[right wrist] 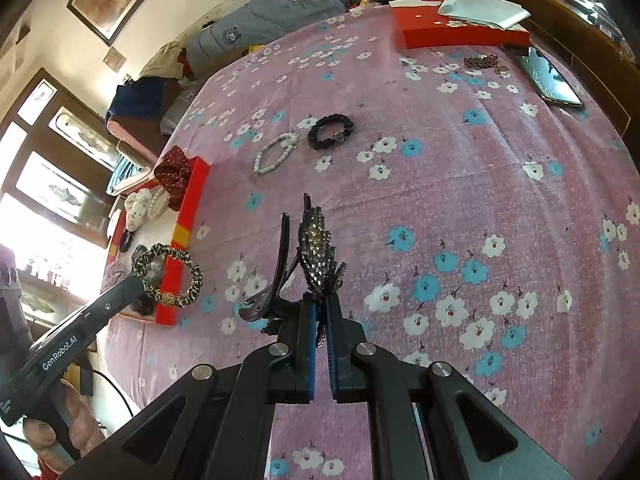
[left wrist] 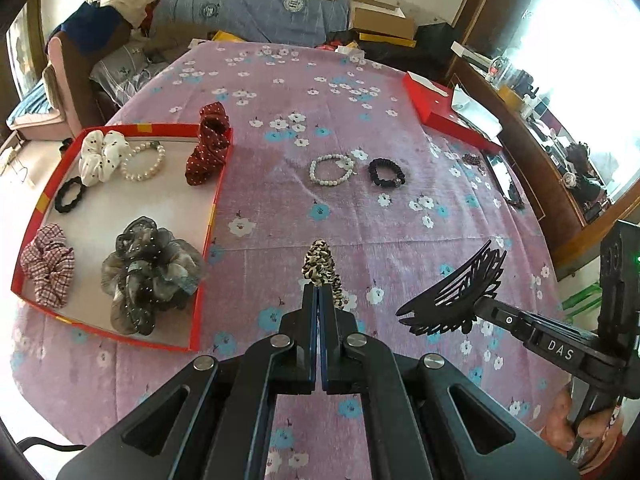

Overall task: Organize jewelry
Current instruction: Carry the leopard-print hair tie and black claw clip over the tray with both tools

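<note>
My left gripper (left wrist: 319,292) is shut on a leopard-print hair tie (left wrist: 320,266), held above the pink flowered cloth just right of the red tray (left wrist: 214,208). The right wrist view shows that tie (right wrist: 176,276) hanging as a loop beside the tray's corner. My right gripper (right wrist: 319,300) is shut on a black rhinestone hair clip (right wrist: 316,252), seen in the left wrist view as a black winged clip (left wrist: 452,296). A white bead bracelet (left wrist: 332,168) and a black hair tie (left wrist: 386,173) lie on the cloth ahead.
The tray holds several scrunchies, a pearl bracelet (left wrist: 143,162) and a small black tie; a dark red scrunchie (left wrist: 208,144) drapes over its rim. A red box lid (left wrist: 440,112), a phone (right wrist: 552,80) and a brown chain (right wrist: 482,62) lie far right. A wooden cabinet borders the right.
</note>
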